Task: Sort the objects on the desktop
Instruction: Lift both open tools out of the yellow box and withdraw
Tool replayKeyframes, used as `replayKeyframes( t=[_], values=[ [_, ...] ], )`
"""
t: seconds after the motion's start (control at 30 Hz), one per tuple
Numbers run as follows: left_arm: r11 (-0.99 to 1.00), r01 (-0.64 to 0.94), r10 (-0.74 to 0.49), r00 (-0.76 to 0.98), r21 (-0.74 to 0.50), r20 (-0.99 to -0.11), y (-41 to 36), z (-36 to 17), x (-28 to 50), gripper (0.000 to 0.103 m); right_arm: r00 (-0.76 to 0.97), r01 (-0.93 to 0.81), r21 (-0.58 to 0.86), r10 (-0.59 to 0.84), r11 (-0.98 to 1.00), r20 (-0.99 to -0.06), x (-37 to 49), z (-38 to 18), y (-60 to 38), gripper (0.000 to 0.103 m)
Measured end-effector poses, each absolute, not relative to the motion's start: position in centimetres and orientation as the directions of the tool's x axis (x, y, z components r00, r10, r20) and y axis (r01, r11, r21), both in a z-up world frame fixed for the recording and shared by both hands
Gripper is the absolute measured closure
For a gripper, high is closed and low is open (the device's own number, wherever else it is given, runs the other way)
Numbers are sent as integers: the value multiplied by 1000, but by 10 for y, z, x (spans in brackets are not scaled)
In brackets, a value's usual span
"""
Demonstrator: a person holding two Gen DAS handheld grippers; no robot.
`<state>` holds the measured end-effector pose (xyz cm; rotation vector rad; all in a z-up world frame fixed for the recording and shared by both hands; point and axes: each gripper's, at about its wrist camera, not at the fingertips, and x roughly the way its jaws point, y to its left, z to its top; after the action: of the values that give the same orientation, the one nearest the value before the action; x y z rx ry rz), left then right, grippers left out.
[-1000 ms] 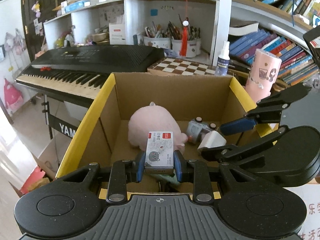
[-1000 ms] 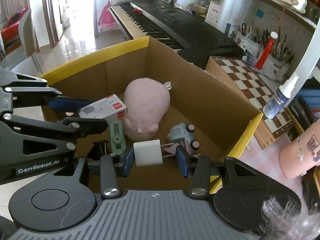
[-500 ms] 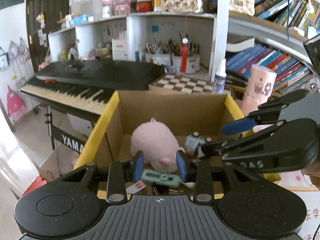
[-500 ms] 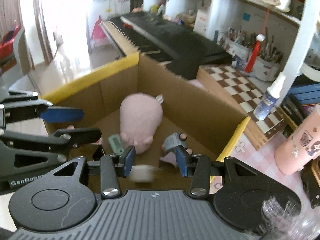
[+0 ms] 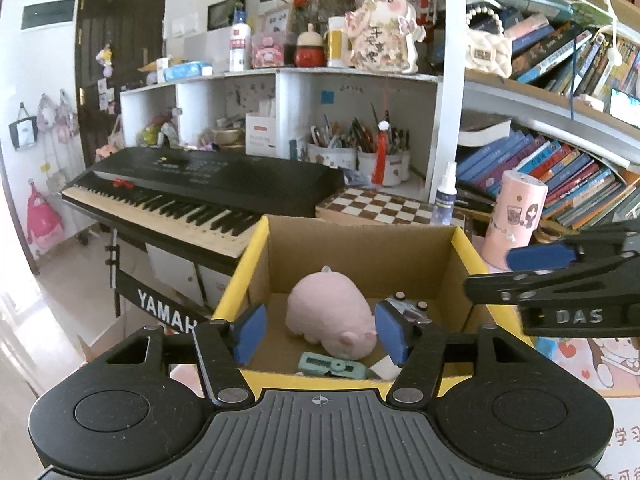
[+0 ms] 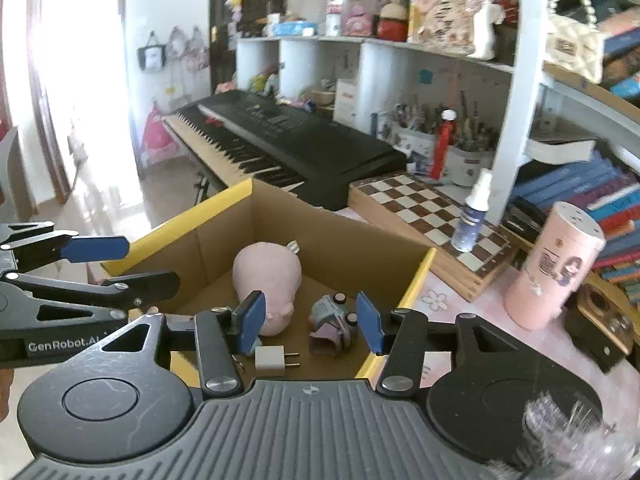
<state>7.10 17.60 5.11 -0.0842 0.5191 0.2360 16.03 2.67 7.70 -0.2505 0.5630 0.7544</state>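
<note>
- Box [image 6: 224, 236]: pig [image 6: 266, 276], toy car [image 6: 332, 314], charger [image 6: 270, 358] and green tool-shaped item [image 5: 332, 366] lie inside.
- Left tool [image 5: 320, 334] and right tool [image 6: 308, 322]: jaws just opening, apart, empty, above the box.

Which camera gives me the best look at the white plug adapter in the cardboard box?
The right wrist view: the white plug adapter with two metal prongs lies whole on the brown cardboard box floor. The left wrist view shows only a white corner beside the green plastic gadget, half hidden by the tool.
</note>
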Motion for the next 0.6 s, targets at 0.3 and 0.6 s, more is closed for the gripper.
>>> replayKeyframes(
  t=[0.3, 0.6],
  values=[
    [964, -264, 219, 851, -29, -477, 186, 52, 38, 35, 703, -558, 55, 507, 828, -499, 128, 82, 2, 52],
    [964, -264, 212, 846, -39, -488, 197, 47, 3, 34, 740, -464, 80, 436, 882, -513, 90, 72, -10, 51]
  ],
)
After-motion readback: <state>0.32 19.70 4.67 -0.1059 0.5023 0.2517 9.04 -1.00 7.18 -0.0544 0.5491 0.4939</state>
